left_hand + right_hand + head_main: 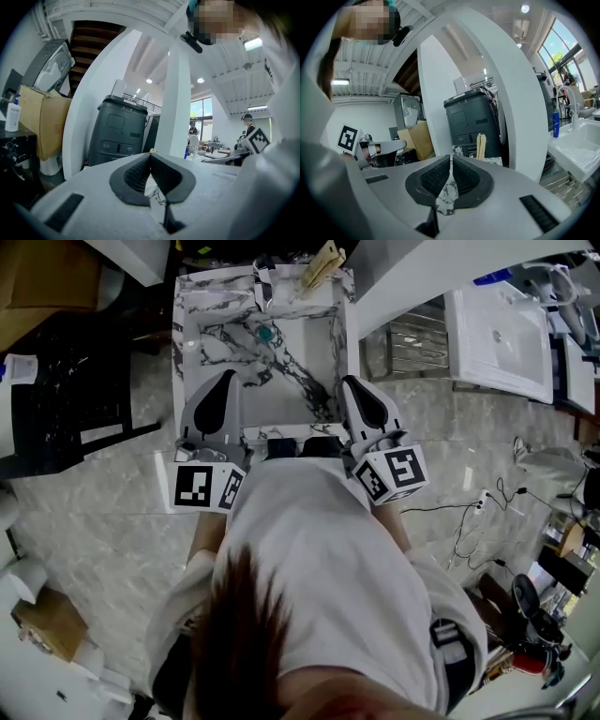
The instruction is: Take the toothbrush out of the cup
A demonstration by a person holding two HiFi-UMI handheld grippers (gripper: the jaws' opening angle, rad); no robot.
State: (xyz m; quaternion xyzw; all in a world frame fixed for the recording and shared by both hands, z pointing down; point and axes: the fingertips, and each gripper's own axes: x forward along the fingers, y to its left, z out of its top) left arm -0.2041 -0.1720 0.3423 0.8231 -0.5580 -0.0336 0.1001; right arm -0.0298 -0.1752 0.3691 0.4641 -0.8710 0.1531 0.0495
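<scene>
In the head view, both tools sit low at the near edge of the marble washstand [314,348], the left gripper [223,381] and the right gripper [354,385] side by side and well apart from the toothbrush [323,263], a pale stick leaning at the far right corner just beside the faucet [265,289]. The left gripper view shows its gripper [150,154] with the jaws pressed together and nothing between them. In the right gripper view, the right gripper [451,157] also has its jaws together and empty; beyond them the toothbrush [481,144] stands upright, with only a sliver of the cup [475,155] visible. The likely trouble is arriving with the jaws not yet spread, which could knock the light cup over, or pinching the slim handle off-centre and dragging the cup along.
</scene>
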